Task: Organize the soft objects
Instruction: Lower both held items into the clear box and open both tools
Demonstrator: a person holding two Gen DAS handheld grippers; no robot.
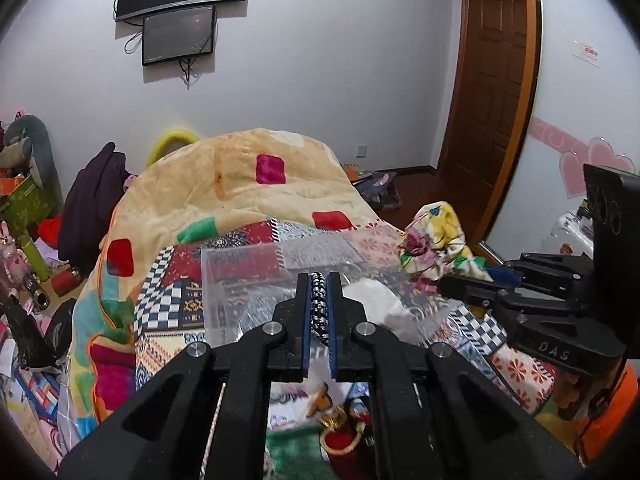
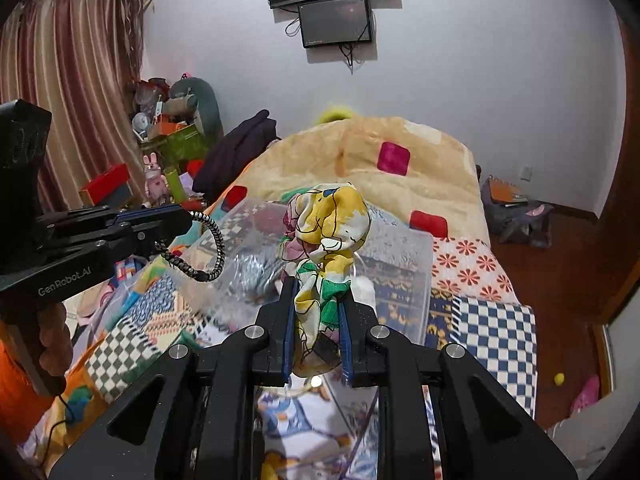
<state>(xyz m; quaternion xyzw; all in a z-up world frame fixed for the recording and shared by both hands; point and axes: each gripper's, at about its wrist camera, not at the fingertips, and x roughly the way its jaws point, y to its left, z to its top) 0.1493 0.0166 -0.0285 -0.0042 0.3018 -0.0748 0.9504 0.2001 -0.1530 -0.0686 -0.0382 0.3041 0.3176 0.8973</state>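
Note:
My left gripper (image 1: 319, 280) is shut on a black-and-white braided cord (image 1: 318, 304), held above a clear plastic box (image 1: 240, 264) on the bed. In the right wrist view that gripper (image 2: 176, 216) shows at the left with the cord (image 2: 208, 248) looping down from it. My right gripper (image 2: 318, 292) is shut on a yellow floral cloth (image 2: 328, 224), bunched up above the clear box (image 2: 400, 248). In the left wrist view the cloth (image 1: 436, 240) hangs at the right gripper (image 1: 452, 284). A white soft item (image 1: 376, 300) lies in the box.
The bed carries a patchwork cover (image 2: 488, 320) and a heaped yellow blanket (image 1: 240, 176). Toys and boxes (image 2: 168, 136) crowd the left side. A bag (image 2: 516, 216) lies on the floor near the wooden door (image 1: 496, 80). Screens (image 1: 180, 0) hang on the wall.

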